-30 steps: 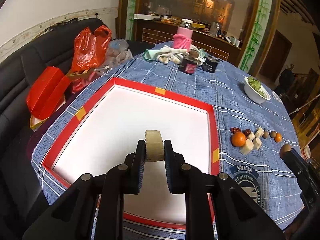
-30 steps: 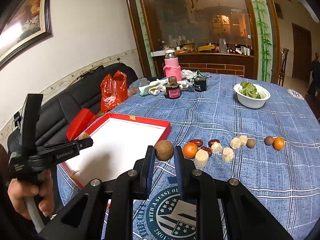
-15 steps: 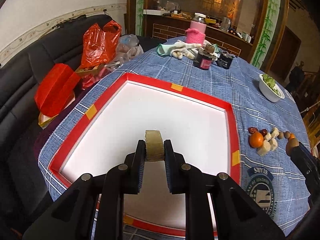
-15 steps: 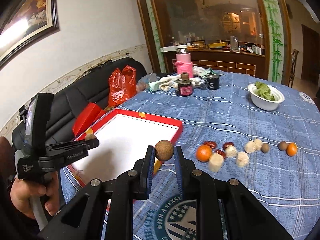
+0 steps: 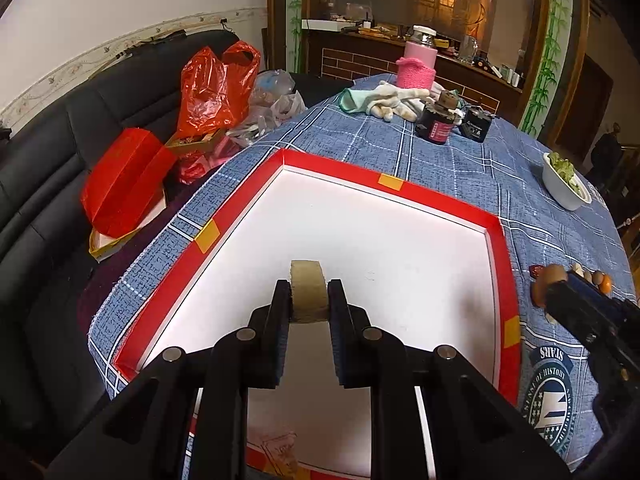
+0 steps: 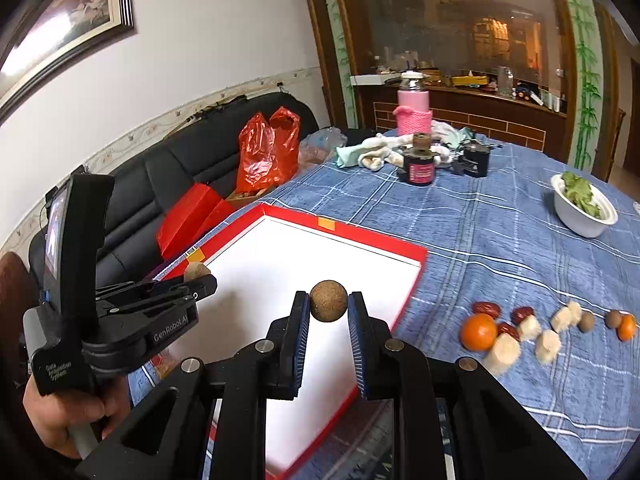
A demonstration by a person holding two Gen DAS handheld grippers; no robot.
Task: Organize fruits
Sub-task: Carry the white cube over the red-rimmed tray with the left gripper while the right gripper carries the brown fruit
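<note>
My left gripper (image 5: pixel 308 300) is shut on a pale tan fruit chunk (image 5: pixel 307 294) and holds it above the white inside of the red-rimmed tray (image 5: pixel 440 200). My right gripper (image 6: pixel 329 307) is shut on a round brown fruit (image 6: pixel 329 301) above the tray's right part (image 6: pixel 360 236). The left gripper also shows in the right wrist view (image 6: pixel 200 276), at the tray's left side. On the blue cloth right of the tray lie an orange (image 6: pixel 479 331), red dates (image 6: pixel 486 308), pale chunks (image 6: pixel 503 352), small brown fruits (image 6: pixel 586 321) and a small orange (image 6: pixel 626 327).
A white bowl of greens (image 6: pixel 584 210) stands at the far right. A dark jar (image 6: pixel 419 162), a black container (image 6: pixel 475 162), white gloves (image 6: pixel 372 152) and a pink bottle (image 6: pixel 414 114) stand at the table's back. Red bags (image 5: pixel 216 92) lie on the black sofa at left.
My right gripper has carried the round brown fruit left, from the cloth to over the tray. My left gripper has moved a little further over the tray with its chunk.
</note>
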